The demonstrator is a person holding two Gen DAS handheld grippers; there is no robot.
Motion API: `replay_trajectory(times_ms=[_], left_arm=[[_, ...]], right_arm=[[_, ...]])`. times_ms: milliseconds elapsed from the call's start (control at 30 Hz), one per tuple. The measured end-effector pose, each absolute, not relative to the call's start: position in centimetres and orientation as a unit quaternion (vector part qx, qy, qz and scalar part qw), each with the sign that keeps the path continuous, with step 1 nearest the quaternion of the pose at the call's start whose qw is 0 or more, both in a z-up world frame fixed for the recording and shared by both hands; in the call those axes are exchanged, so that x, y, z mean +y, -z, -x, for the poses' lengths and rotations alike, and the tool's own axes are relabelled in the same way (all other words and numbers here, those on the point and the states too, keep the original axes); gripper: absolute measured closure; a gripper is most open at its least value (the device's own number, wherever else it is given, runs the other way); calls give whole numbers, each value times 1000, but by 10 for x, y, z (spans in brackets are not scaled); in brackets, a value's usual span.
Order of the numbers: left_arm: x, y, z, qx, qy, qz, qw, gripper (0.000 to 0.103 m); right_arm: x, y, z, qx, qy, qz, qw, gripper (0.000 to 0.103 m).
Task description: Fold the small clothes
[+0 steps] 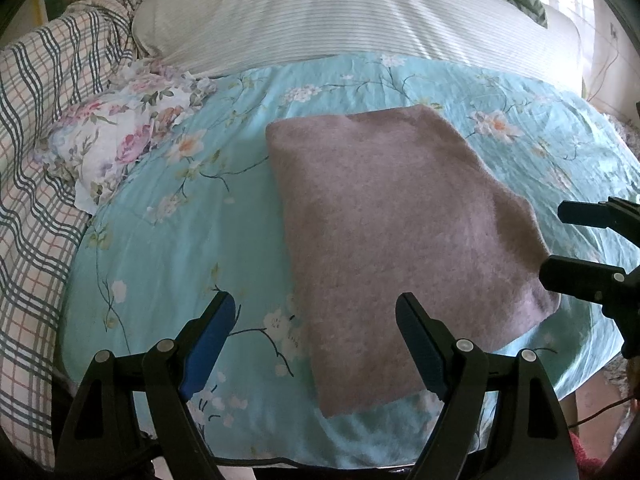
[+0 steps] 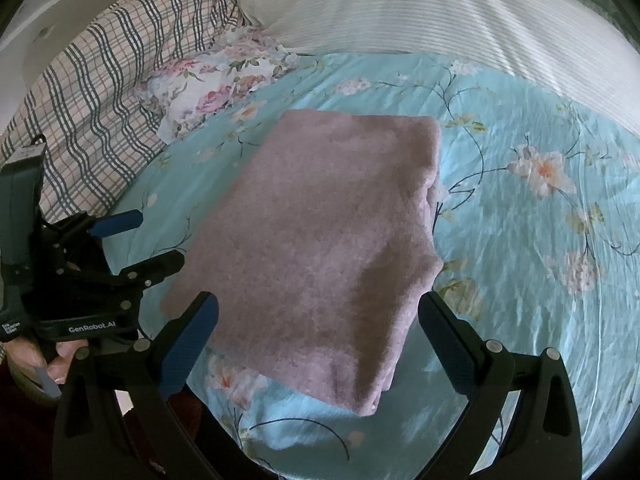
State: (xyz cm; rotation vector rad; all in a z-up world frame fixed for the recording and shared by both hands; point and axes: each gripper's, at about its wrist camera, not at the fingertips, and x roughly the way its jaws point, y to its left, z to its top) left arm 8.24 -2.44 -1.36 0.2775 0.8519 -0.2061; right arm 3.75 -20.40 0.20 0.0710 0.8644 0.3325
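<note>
A pinkish-mauve fuzzy garment (image 1: 396, 236) lies folded into a flat rectangle on the turquoise floral sheet; it also shows in the right wrist view (image 2: 320, 248). My left gripper (image 1: 316, 316) is open and empty, hovering over the garment's near left edge. It appears at the left of the right wrist view (image 2: 154, 236), just off the garment's left side. My right gripper (image 2: 318, 316) is open and empty over the garment's near edge. It shows at the right edge of the left wrist view (image 1: 560, 240), beside the garment's right side.
The turquoise floral sheet (image 1: 160, 248) covers the bed. A crumpled white floral cloth (image 1: 120, 136) lies at the far left. A plaid blanket (image 1: 36, 160) is bunched along the left. A striped white pillow (image 1: 320, 12) lies at the back.
</note>
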Motion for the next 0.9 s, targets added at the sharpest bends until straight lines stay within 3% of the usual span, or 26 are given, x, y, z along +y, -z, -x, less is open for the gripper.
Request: replay_trajectory(times_ms=[900], left_arm=[[-30, 4, -113, 404, 97, -137, 899, 20]], right_arm=[[-219, -5, -70, 418, -163, -41, 893, 3]])
